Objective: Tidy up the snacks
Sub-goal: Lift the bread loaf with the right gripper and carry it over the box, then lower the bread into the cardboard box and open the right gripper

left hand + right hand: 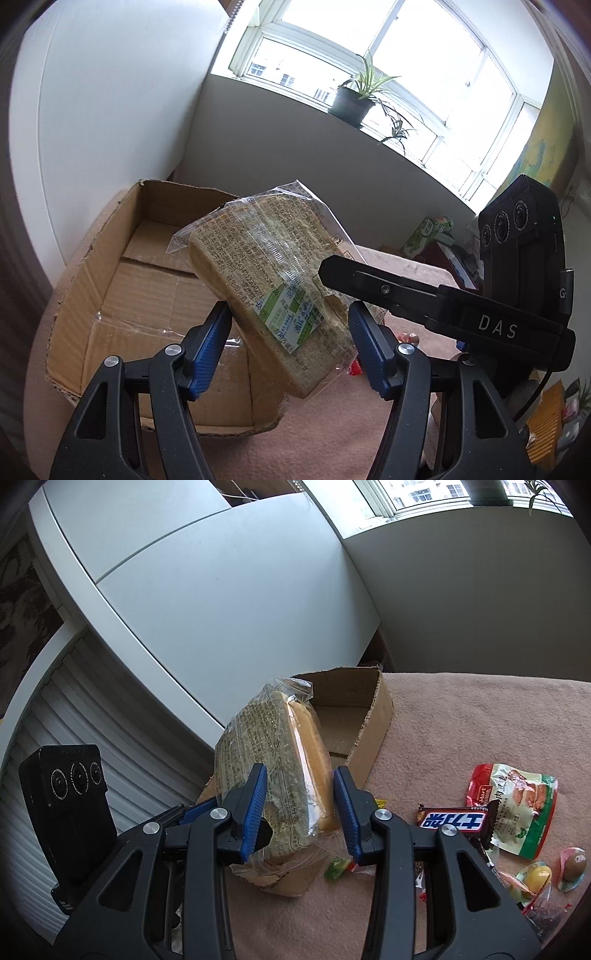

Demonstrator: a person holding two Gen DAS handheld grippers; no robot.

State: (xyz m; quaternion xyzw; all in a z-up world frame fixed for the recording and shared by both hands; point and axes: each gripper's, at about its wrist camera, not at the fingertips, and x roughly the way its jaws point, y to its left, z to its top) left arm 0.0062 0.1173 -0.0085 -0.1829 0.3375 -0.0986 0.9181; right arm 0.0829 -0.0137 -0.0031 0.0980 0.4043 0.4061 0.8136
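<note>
The packet of sliced bread (275, 291) hangs in the air above the near edge of the open cardboard box (122, 280), which sits on a surface covered with a pinkish cloth (461, 723). What the next move turns on, as I judge it, is which tool actually carries the packet and how its long axis lies against the box. In the left wrist view the long axis runs on a slant, its lower end toward the camera and its upper, sealed end tipped away over the box. The left gripper (290, 345) has its fingers spread to either side of the lower end, with gaps showing, so it seems only to bracket the packet. The right gripper (299, 810) has its fingers narrowed onto the packet's lower part, one on the printed face and one on the crust side; they look to be pinching it, though contact on the crust side is not fully plain. The right wrist view shows what the left cannot: the loose snacks yet to be sorted, a chocolate bar (456, 821) and a red and green pouch (517, 805), lying well to the right of the box. The left wrist view alone shows the box floor, bare cardboard with tape, directly beyond the packet.
</note>
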